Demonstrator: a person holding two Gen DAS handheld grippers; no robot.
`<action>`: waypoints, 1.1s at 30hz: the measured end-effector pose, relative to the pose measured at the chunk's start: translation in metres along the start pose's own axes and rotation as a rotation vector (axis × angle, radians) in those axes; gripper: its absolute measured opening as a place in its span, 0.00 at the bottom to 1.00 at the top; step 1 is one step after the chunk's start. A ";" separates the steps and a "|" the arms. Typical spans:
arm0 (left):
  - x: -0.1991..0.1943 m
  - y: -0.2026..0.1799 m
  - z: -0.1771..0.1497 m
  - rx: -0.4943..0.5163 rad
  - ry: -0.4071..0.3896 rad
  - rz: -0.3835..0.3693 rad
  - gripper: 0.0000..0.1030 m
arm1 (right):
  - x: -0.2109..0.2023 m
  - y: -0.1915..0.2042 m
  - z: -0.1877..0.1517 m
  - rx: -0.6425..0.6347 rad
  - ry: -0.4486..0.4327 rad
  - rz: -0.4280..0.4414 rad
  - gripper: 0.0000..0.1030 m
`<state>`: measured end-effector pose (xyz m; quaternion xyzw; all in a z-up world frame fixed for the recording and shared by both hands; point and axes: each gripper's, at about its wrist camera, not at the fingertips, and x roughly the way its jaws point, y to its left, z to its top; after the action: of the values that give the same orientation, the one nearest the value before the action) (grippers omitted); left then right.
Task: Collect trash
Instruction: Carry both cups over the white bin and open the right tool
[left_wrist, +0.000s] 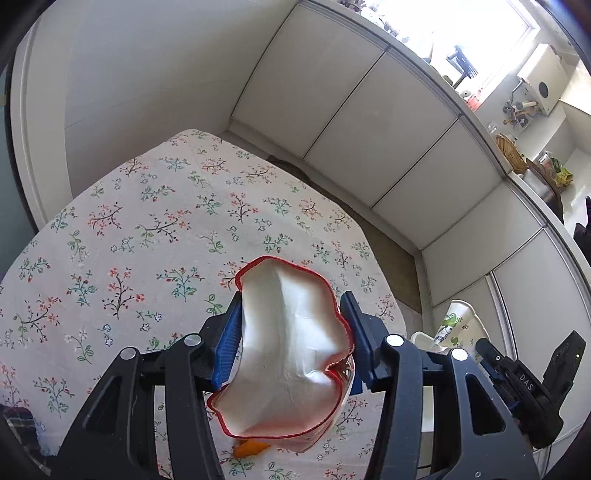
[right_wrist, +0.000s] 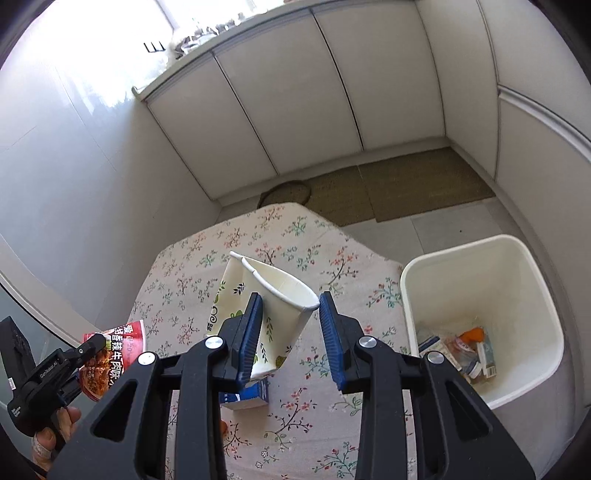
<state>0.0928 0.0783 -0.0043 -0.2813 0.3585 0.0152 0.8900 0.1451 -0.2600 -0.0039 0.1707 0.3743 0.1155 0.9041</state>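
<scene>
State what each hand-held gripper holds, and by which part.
Left hand-held gripper: red-edged snack bag, clamped across its open mouth. Right hand-held gripper: crushed paper cup, its side wall against the left pad.

Red-edged white pouch (left_wrist: 291, 354), green-leaf white cup (right_wrist: 266, 306), floral cloth (left_wrist: 129, 240), white bin (right_wrist: 480, 295), blue-padded blk tongs.

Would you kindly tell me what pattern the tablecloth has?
The tablecloth is pale with small red, green and blue flower sprigs; the left wrist view shows it best.
</scene>
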 end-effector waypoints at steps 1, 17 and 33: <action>-0.002 -0.005 0.002 0.006 -0.006 -0.004 0.48 | -0.006 0.000 0.003 -0.004 -0.019 0.000 0.31; 0.006 -0.106 -0.002 0.177 -0.015 -0.085 0.48 | -0.084 -0.067 0.040 0.020 -0.277 -0.198 0.31; 0.053 -0.244 -0.041 0.380 0.055 -0.228 0.48 | -0.096 -0.133 0.058 0.083 -0.247 -0.378 0.40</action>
<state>0.1625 -0.1570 0.0569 -0.1474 0.3451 -0.1612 0.9128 0.1306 -0.4273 0.0429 0.1472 0.2905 -0.0933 0.9409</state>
